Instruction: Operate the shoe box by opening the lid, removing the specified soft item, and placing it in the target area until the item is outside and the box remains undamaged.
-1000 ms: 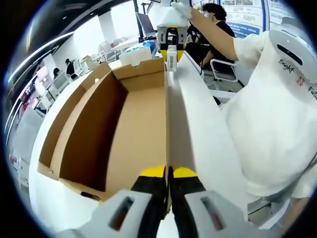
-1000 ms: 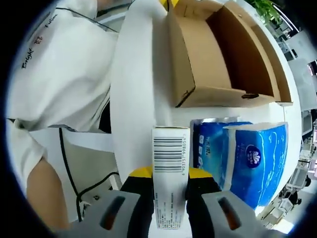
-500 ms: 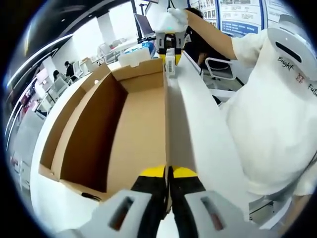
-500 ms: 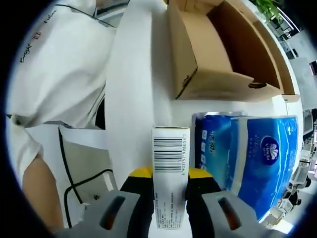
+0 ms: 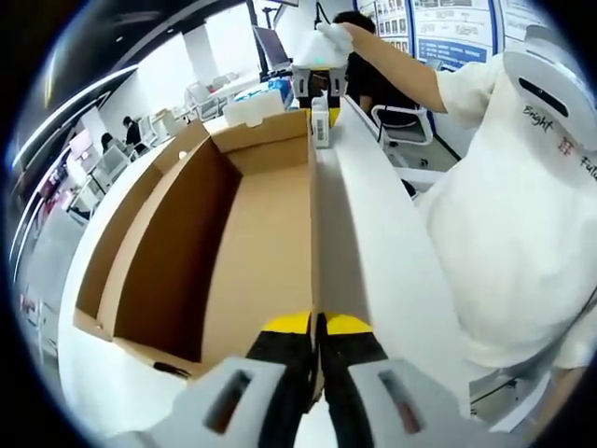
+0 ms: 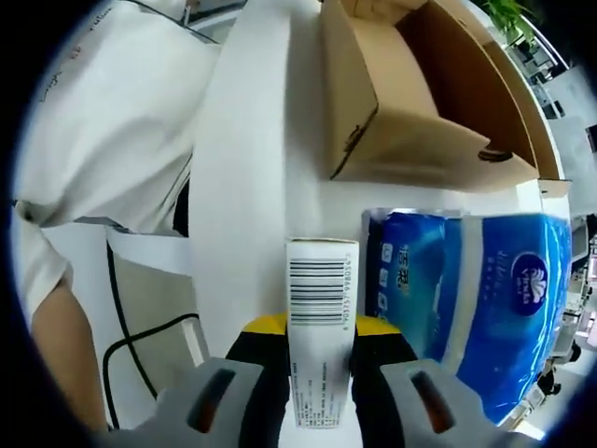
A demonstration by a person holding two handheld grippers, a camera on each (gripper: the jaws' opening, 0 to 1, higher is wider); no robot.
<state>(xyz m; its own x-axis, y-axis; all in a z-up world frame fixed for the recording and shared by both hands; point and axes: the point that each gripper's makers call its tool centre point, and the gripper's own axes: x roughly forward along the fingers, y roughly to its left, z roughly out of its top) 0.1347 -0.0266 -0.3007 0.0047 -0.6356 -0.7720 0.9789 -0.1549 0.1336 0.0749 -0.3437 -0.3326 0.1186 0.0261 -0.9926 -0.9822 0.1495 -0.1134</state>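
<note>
Left tongs [image 5: 315,329] clamped on the box [image 5: 233,243] wall, likely steadying it. Right tongs [image 6: 317,329] clamped on a barcoded carton [image 6: 319,327], held over the table [image 6: 252,187] beside the tissue pack [image 6: 476,299], outside the box.

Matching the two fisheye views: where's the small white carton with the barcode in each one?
Left gripper view: the barcode carton is small at top centre, held by the right gripper beyond the far end of the cardboard shoe box.
Right gripper view: the carton stands large at bottom centre between that gripper's own jaws.
Shared landmark: the open cardboard shoe box, at upper right in the right gripper view, beside the blue tissue pack.
</note>
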